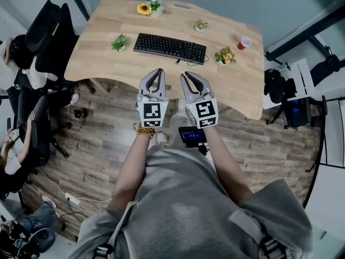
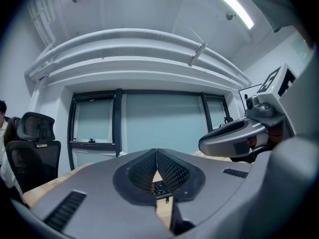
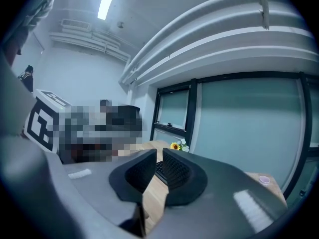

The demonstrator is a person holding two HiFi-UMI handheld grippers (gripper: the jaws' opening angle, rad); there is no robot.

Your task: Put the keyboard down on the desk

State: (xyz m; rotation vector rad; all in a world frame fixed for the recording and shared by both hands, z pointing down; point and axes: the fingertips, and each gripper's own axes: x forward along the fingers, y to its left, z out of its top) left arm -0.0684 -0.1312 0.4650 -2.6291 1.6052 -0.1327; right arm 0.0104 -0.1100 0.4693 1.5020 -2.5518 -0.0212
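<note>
You're holding both grippers side by side, just short of the near edge of the worktop (image 1: 237,85). The fingers of the left gripper (image 1: 159,72) are clenching tight, tips touching, grasping nothing. The fingers of the right gripper (image 1: 186,75) are sitting all but clenched, with a thin slit between them, and they're empty too. The keyboard (image 1: 170,47) is lying flat on the worktop straight ahead of both pairs of fingers, clear of them. A potted plant (image 1: 225,55) and a red cup (image 1: 244,42) are standing ahead of your right fingers, off to their right.
</note>
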